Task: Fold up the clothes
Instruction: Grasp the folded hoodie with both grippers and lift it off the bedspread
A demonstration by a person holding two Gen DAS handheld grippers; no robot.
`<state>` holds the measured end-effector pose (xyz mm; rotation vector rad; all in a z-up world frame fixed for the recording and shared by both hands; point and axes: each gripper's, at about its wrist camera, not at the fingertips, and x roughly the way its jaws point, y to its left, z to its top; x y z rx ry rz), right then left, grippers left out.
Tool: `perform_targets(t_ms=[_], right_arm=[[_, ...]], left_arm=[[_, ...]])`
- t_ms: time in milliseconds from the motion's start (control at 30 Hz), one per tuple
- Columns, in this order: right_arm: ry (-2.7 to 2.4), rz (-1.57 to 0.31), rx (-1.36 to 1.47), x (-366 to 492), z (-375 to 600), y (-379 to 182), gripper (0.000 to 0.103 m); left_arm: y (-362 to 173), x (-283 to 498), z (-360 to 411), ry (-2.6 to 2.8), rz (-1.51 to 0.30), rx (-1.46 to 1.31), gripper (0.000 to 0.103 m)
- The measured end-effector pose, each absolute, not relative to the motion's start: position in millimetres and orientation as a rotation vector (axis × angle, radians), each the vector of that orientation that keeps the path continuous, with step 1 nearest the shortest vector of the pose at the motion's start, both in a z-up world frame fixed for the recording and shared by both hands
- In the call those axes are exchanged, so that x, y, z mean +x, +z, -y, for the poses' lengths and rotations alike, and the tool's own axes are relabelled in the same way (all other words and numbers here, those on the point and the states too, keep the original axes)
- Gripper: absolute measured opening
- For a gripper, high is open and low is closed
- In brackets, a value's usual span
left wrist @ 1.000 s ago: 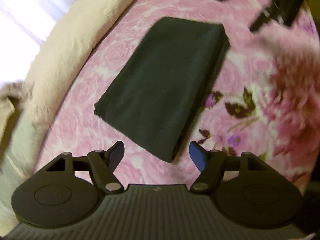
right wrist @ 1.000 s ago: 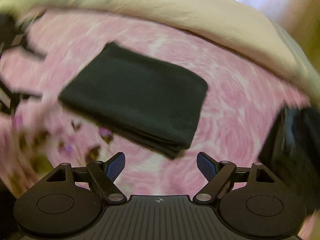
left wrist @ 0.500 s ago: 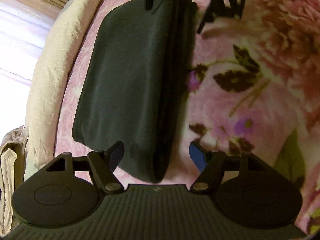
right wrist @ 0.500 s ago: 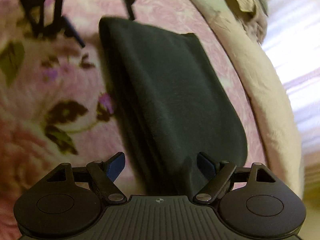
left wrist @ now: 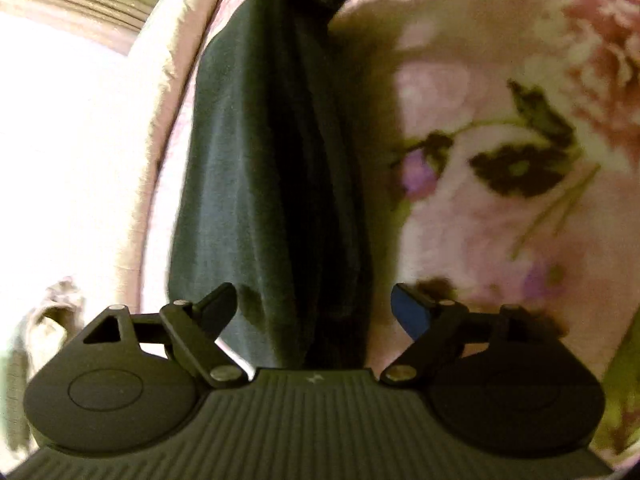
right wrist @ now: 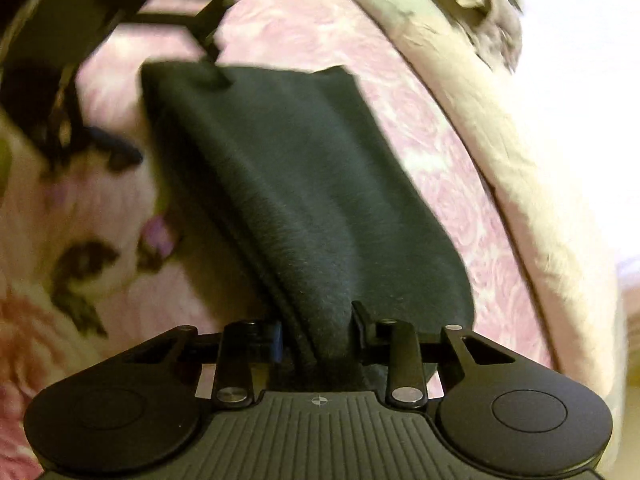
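Fingers of the right gripper are clenched on the near end of the folded dark garment, the cloth bunched between the two pads at 6 o'clock in the right wrist view. From there the garment runs away toward 11 o'clock across the pink floral bedspread, its far edge under the blurred black frame of the other tool at 10 o'clock. A cream blanket roll lies beyond the garment from 1 to 4 o'clock, with crumpled beige cloth at 1 o'clock.

In the left wrist view the left gripper is released, its jaws spread wide, and the near end of the dark garment sits between them; whether the pads touch the cloth cannot be told. The garment stretches up to 12 o'clock, where the right tool meets it. Pink bedspread with dark leaves fills 1 to 4 o'clock; the cream roll curves past 9 to 11 o'clock.
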<state>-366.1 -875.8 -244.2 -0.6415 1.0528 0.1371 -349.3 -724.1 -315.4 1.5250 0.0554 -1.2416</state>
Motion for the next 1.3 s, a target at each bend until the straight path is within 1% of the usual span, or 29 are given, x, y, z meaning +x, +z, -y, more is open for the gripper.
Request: perform_targets(t_ms=[33, 100, 133, 167, 200, 300, 333, 400, 433, 467, 500, 533, 567, 633, 733, 833, 867, 900, 933, 967, 1067, 1300], right_arm=[[0.142, -1.059, -0.625, -363, 879, -241, 0.031], [0.151, -1.070, -0.594, -358, 886, -234, 0.031], [0.156, -1.075, -0.578, -355, 889, -230, 0.031], [0.160, -1.080, -0.563, -352, 892, -227, 0.031], [0.165, -1.085, -0.547, -349, 895, -223, 0.031], [0.179, -1.101, -0.500, -341, 905, -213, 0.032], [0.182, -1.093, -0.529, -341, 897, -217, 0.032], [0.183, -1.078, -0.579, -349, 886, -227, 0.039], [0.182, -1.071, -0.598, -356, 883, -232, 0.041], [0.175, -1.056, -0.619, -362, 878, -237, 0.052], [0.169, -1.041, -0.640, -369, 873, -243, 0.067], [0.162, -1.026, -0.662, -375, 869, -248, 0.072], [0.164, -1.010, -0.694, -383, 864, -253, 0.073], [0.169, -0.980, -0.772, -397, 854, -267, 0.073], [0.152, -0.946, -0.903, -407, 847, -296, 0.073], [0.116, -0.944, -0.899, -403, 854, -308, 0.071], [0.104, -0.943, -0.897, -402, 857, -312, 0.047], [0.090, -0.949, -0.868, -400, 859, -306, 0.037], [0.076, -0.956, -0.838, -398, 861, -301, 0.034], [0.063, -0.962, -0.808, -395, 863, -295, 0.031], [0.063, -0.990, -0.790, -394, 866, -265, 0.029], [0.094, -1.107, -0.749, -406, 855, -180, 0.029]], left_arm=[[-316, -348, 726, -1.221, -0.042, 1.546, 0.079], [-313, -342, 730, -1.192, -0.035, 1.571, 0.069], [-311, -339, 733, -1.184, -0.042, 1.576, 0.066], [-309, -335, 735, -1.175, -0.049, 1.580, 0.058], [-305, -332, 737, -1.178, -0.063, 1.575, 0.046], [-289, -324, 741, -1.196, -0.109, 1.542, 0.031], [-282, -321, 741, -1.208, -0.128, 1.525, 0.029], [-272, -315, 740, -1.230, -0.167, 1.491, 0.024], [-268, -312, 740, -1.241, -0.187, 1.474, 0.024], [-263, -307, 741, -1.254, -0.218, 1.452, 0.023], [-259, -303, 742, -1.269, -0.244, 1.433, 0.023], [-255, -298, 743, -1.284, -0.271, 1.414, 0.023], [-251, -292, 745, -1.299, -0.311, 1.382, 0.023], [-243, -278, 750, -1.317, -0.398, 1.310, 0.023], [-236, -265, 751, -1.338, -0.446, 1.256, 0.023], [-234, -261, 750, -1.356, -0.438, 1.265, 0.023], [-232, -267, 753, -1.360, -0.424, 1.281, 0.023], [-230, -270, 754, -1.362, -0.404, 1.300, 0.022], [-227, -273, 754, -1.363, -0.384, 1.319, 0.022], [-225, -276, 755, -1.364, -0.364, 1.338, 0.022], [-215, -287, 751, -1.370, -0.313, 1.381, 0.021], [-158, -297, 739, -1.480, -0.310, 1.334, 0.021]])
